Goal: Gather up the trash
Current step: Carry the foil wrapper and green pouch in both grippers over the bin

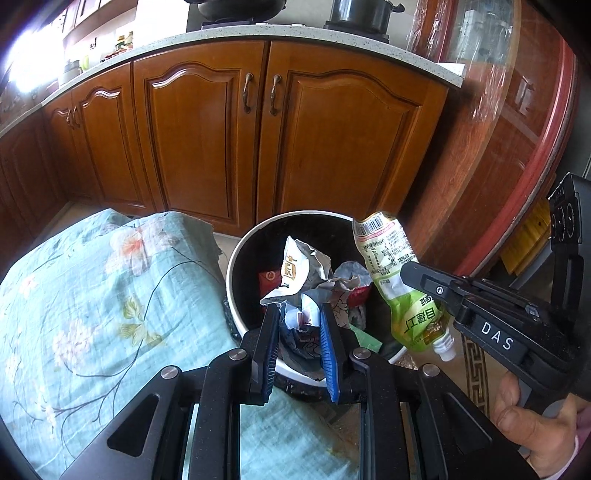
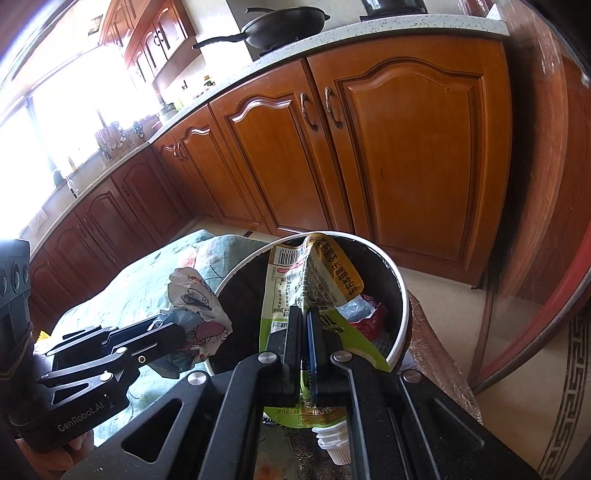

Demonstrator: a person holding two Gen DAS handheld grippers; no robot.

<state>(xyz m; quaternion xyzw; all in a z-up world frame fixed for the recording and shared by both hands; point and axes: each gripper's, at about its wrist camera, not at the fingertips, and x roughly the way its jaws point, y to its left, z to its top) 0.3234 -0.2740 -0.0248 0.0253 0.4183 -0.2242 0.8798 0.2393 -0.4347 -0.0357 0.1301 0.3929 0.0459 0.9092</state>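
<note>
A round bin (image 1: pixel 236 295) with a white rim and black inside stands on the floor, holding several crumpled wrappers (image 1: pixel 332 280). My left gripper (image 1: pixel 299 314) is shut on a crumpled printed wrapper (image 1: pixel 295 273) and holds it over the bin's near edge. In the right wrist view that wrapper (image 2: pixel 195 295) hangs just left of the bin's rim (image 2: pixel 402 295). My right gripper (image 2: pixel 304 314) is shut on a green and yellow spouted pouch (image 2: pixel 291 280), held over the bin with its white spout toward me. The pouch (image 1: pixel 391 258) also shows in the left wrist view, at the bin's right side.
A surface covered by a light blue floral cloth (image 1: pixel 92 295) lies left of the bin. Brown wooden cabinets (image 1: pixel 258 129) under a speckled countertop stand behind. A round red-edged table (image 1: pixel 517 147) covered in clear plastic is at right. A pan (image 2: pixel 284 26) sits on the stove.
</note>
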